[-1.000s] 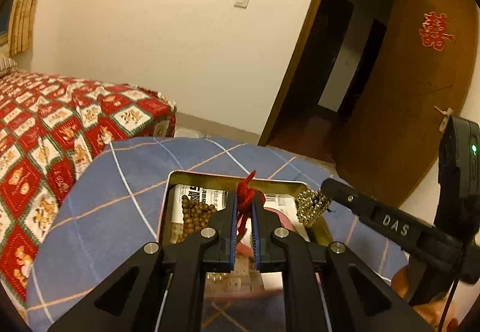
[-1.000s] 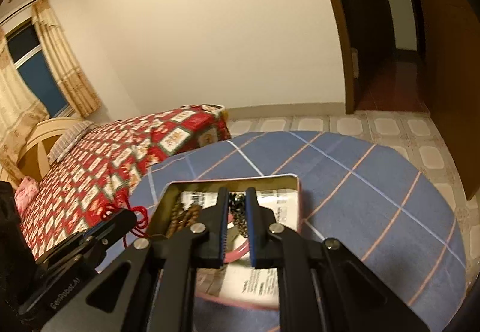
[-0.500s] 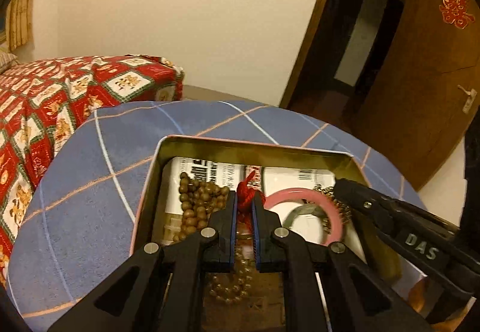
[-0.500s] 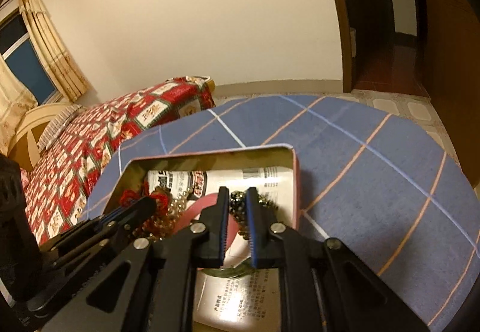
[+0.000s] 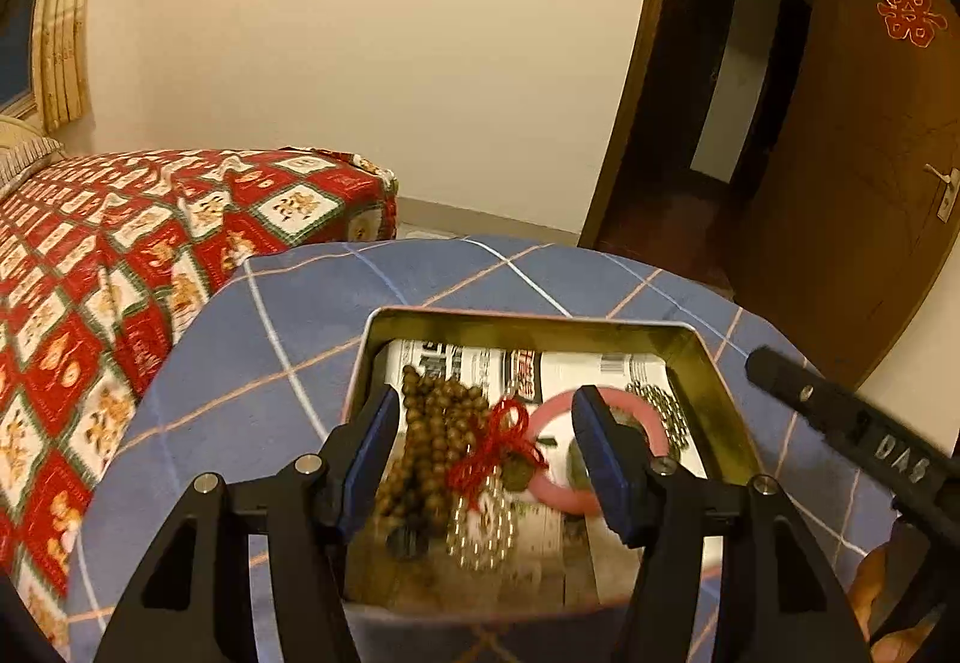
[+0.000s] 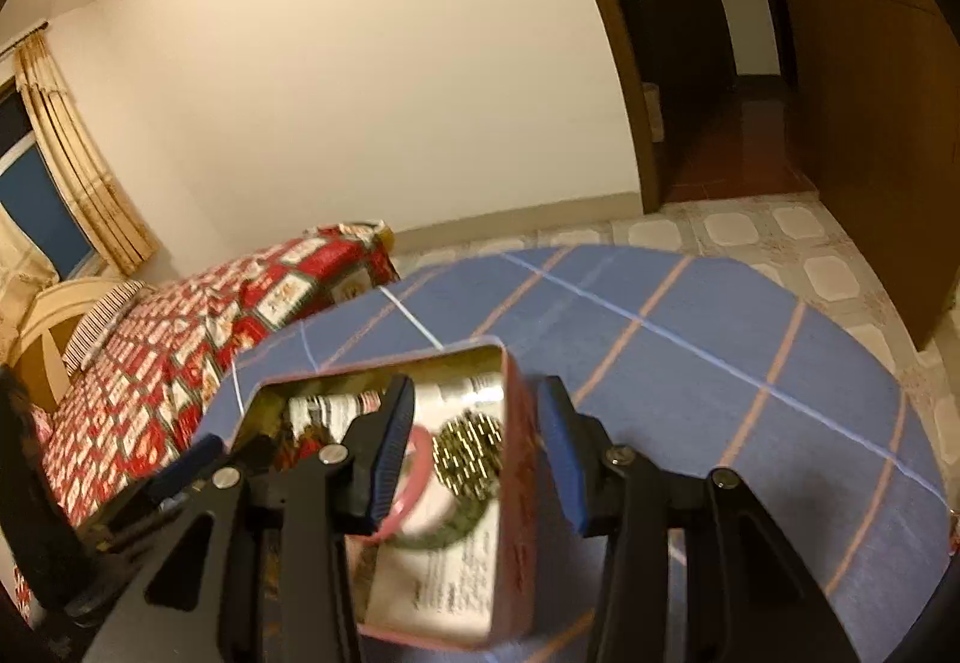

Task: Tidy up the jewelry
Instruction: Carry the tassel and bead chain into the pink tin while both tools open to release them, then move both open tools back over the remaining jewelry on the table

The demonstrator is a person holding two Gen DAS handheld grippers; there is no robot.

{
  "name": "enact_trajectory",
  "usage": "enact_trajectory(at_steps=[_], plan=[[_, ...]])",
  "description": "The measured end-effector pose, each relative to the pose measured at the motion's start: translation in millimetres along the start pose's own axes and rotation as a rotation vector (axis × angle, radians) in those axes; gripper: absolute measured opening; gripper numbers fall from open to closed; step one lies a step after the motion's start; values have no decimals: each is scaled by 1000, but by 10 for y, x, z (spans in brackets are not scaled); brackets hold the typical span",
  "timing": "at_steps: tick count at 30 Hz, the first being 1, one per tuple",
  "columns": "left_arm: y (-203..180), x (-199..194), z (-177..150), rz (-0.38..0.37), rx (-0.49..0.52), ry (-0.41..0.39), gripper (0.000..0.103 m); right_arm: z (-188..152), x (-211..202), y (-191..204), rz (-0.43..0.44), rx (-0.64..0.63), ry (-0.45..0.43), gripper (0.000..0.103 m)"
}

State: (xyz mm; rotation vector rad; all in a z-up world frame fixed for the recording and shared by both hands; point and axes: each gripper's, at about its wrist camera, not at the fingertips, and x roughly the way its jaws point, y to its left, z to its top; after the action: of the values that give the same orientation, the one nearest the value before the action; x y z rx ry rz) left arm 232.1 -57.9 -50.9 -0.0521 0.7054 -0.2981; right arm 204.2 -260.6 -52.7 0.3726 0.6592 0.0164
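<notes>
Both grippers lowered over tin point(image 5: 528, 324), fingers opening (jewelry released).

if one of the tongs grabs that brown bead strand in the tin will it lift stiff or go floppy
Probably floppy: the brown bead strand lies in a loose heap. Its round beads could slip. It touches the red cord, so that may drag along.

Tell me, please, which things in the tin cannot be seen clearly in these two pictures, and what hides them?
- Left wrist view: the pink bangle is partly behind a finger of the opening left gripper.
- Left wrist view: the pale bead strand is blurred.
- Right wrist view: the brown beads are hidden behind a gripper finger.
- Right wrist view: the near end of the tin lies behind the opening right gripper.
</notes>
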Motion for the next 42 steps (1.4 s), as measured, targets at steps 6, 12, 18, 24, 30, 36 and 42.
enact_trajectory(at_steps=[6, 12, 18, 24, 30, 36, 42], plan=[[-20, -272, -206, 15, 10, 16, 60, -232, -51, 108, -40, -44, 105, 47], [-62, -530, -421, 16, 7, 21, 60, -502, -246, 265, -42, -101, 153, 47], [-76, -725, -623, 24, -5, 24, 60, -709, -424, 405, -45, -141, 155, 47], [-78, -926, -735, 47, 5, 12, 60, -851, -582, 474, -46, -162, 157, 47], [-84, -1063, -829, 82, 17, 13, 60, -945, -725, 538, -36, -169, 148, 47], [-71, -1198, -917, 112, 26, 15, 60, -1074, -852, 589, -25, -185, 148, 47], [-36, -1295, -1010, 116, 23, 21, 60, -1148, -947, 631, -24, -200, 143, 47]])
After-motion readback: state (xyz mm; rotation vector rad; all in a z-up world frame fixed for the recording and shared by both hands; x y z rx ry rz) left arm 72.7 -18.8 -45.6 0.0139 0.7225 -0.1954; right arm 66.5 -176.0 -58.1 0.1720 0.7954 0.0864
